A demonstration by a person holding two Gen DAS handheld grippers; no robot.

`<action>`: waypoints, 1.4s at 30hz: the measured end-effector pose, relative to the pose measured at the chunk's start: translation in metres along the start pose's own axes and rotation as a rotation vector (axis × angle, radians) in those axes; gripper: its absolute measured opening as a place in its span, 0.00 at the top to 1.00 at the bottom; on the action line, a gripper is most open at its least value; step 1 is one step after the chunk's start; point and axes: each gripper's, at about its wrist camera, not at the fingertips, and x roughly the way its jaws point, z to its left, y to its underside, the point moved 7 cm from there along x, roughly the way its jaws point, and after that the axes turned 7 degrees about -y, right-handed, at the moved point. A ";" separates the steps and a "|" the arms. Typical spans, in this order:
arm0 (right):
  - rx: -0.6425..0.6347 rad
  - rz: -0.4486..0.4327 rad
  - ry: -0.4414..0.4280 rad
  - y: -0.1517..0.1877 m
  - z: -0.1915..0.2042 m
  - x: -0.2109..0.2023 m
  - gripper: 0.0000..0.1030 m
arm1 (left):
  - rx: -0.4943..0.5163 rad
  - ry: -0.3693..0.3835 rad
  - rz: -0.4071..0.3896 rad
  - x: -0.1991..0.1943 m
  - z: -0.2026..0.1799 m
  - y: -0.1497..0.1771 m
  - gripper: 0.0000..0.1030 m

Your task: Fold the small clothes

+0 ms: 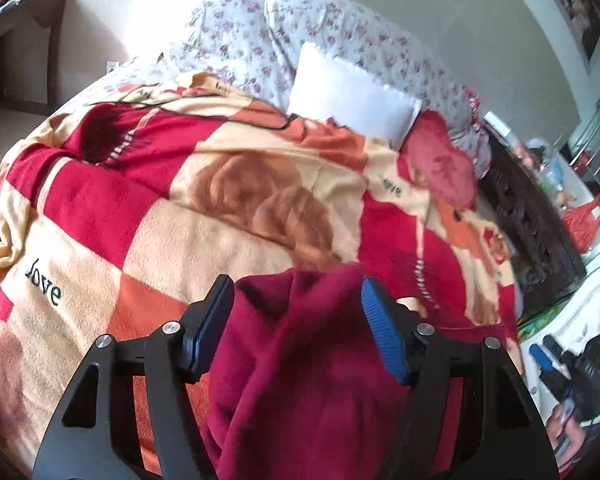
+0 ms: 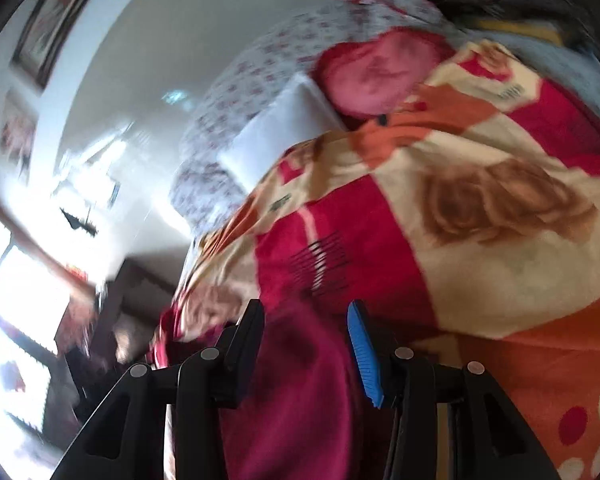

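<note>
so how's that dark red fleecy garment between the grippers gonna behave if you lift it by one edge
The dark red garment would probably go floppy: it already lies in soft folds on the patterned blanket. Its fuzzy surface suggests it would grip rather than slip against the ribbed blue pads. It looks light, so it may drag or bunch on the equally fuzzy blanket.

The maroon garment point(image 2: 300, 392) runs off the bottom edge (right view motion-blurred throughout).
</note>
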 end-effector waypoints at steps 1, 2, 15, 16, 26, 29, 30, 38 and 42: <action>-0.054 0.015 -0.004 0.007 0.011 0.002 0.60 | 0.013 -0.007 0.003 -0.001 -0.002 0.001 0.35; -0.102 0.034 -0.006 0.015 0.021 0.006 0.60 | 0.028 -0.017 0.001 -0.001 -0.005 0.004 0.35; -0.179 0.170 0.160 0.034 -0.015 0.105 0.60 | 0.057 -0.197 0.127 0.079 0.001 0.030 0.35; -0.170 0.172 0.150 0.033 -0.013 0.100 0.60 | 0.057 -0.195 0.130 0.077 0.001 0.030 0.35; -0.159 0.234 0.034 0.124 0.003 -0.028 0.60 | 0.046 -0.118 0.084 0.005 0.029 0.055 0.35; -0.141 0.281 0.002 0.160 0.002 -0.035 0.60 | 0.062 -0.126 0.078 -0.010 0.035 0.071 0.35; -0.157 0.306 0.002 0.174 0.002 -0.031 0.60 | 0.065 -0.131 0.083 -0.015 0.039 0.078 0.35; -0.198 0.279 0.058 0.187 -0.004 -0.012 0.91 | 0.041 -0.147 0.133 -0.027 0.055 0.109 0.35; -0.265 0.270 0.081 0.171 0.005 -0.042 0.93 | 0.058 -0.155 0.119 -0.040 0.061 0.114 0.35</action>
